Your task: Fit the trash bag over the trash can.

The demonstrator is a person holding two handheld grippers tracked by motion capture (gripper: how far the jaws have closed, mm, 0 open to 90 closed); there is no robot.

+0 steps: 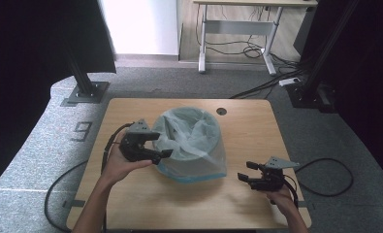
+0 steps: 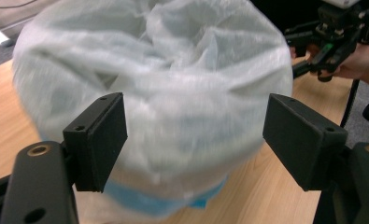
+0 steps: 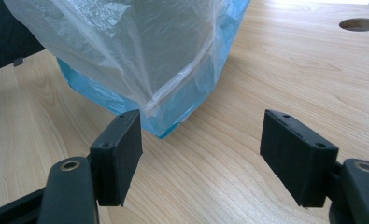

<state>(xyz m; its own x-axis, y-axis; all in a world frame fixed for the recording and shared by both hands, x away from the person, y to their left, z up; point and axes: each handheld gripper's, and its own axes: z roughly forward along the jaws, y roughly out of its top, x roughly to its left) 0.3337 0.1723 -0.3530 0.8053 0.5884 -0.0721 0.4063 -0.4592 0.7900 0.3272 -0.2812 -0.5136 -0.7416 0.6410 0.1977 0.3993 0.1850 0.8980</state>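
- So we've got a small bin [image 1: 191, 145] dressed in a thin plastic liner bag [image 1: 199, 131], sitting about mid-table on the wooden table [image 1: 257, 126], a bit nearer our side than the round cable hole [image 1: 221, 111].
- Our left gripper [image 1: 164, 144] is right up against the bin's left flank. Its jaws stand wide with nothing pinched; from the high view the tips look touching or just shy of the plastic, we honestly can't tell which.
- In the left gripper view the bag [image 2: 149, 93] bulges straight ahead between the two pads [image 2: 102, 140], so the bin lies dead in front of that gripper, rim up top and the blue lower edge [image 2: 173, 200] down near the tabletop.
- Our right gripper [image 1: 242, 177] sits off the bin's lower right corner, near but clearly apart, resting low by the table. Jaws wide here too, holding nothing.
- In the right gripper view the loose corner of the liner [image 3: 163, 100] hangs ahead and to the left of the gap between the pads [image 3: 121, 154], with bare wood between them.
- The bit that matters, as we read it: the left one is much the nearer, and the bin stands upright, so any grab on the liner comes from the side or at the rim.
- The right one would need to slide in toward that drooping corner first.
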